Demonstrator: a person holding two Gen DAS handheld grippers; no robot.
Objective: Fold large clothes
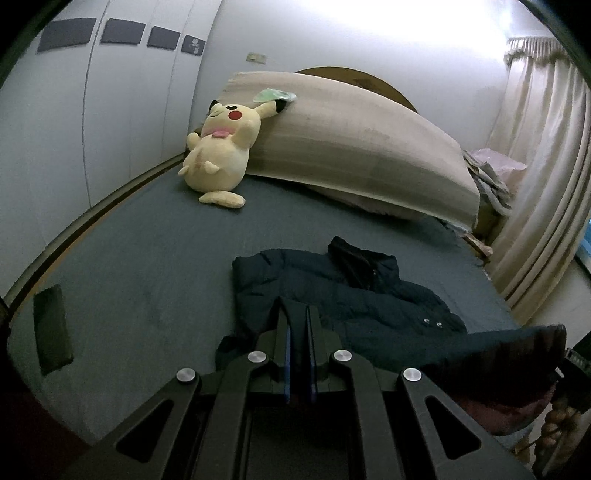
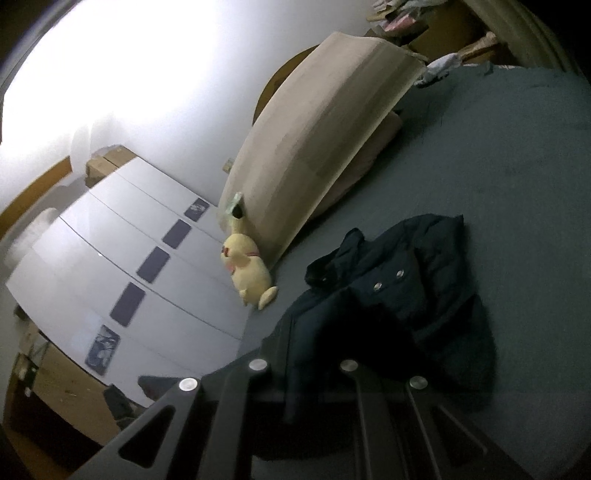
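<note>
a dim bedroom: a wide bed [image 1: 147, 236] under a grey-blue sheet fills the near ground, a rolled beige mat [image 1: 354, 147] propped across its far end against a rounded wooden headboard [image 1: 388, 83]. a yellow plush toy [image 1: 218, 147] leans on the mat's left end. white wardrobe doors [image 1: 110, 110] with dark rectangular panels line the left wall. cream curtains [image 1: 535, 177] hang at the right, and bright light washes the pale far wall [image 1: 369, 33]. cardboard boxes [image 2: 107, 162] sit atop the wardrobe.
</note>
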